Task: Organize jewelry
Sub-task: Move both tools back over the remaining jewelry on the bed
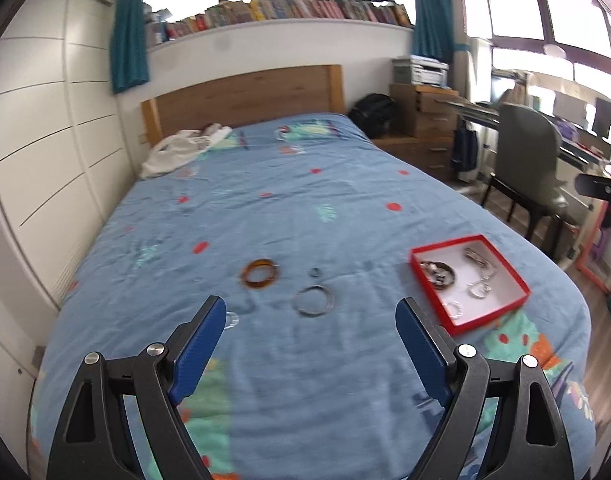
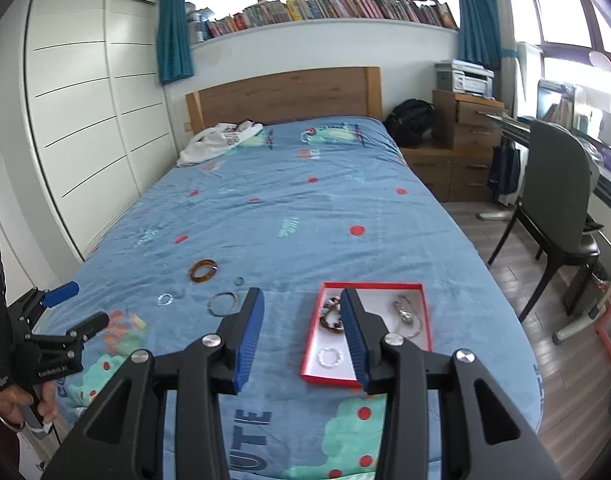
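The job looks partly done. The red tray (image 2: 425, 312) lies on the blue bed (image 2: 305, 220) near its foot and already holds a dark beaded bracelet (image 2: 330, 318), a silver chain piece (image 2: 405, 314) and a pale sparkly ring-shaped bracelet (image 2: 331, 358). Still loose on the cover, to the tray's left, are an amber bangle (image 2: 203, 270), a stack of thin silver bangles (image 2: 224, 303), a small dark ring (image 2: 239, 280) and a clear beaded bracelet (image 2: 165, 299); by my reckoning these four remain to be moved. The left gripper (image 1: 311, 332) hangs above the bed with its fingers spread wide and nothing between them; the right gripper (image 2: 301, 328) has its fingers parted less far, also empty. The right wrist view alone shows the left gripper from the side with the hand (image 2: 13, 404) holding it, and the clear bracelet whole; in the left wrist view that bracelet is half hidden behind a blue finger, and the tray's chain piece shows more plainly.
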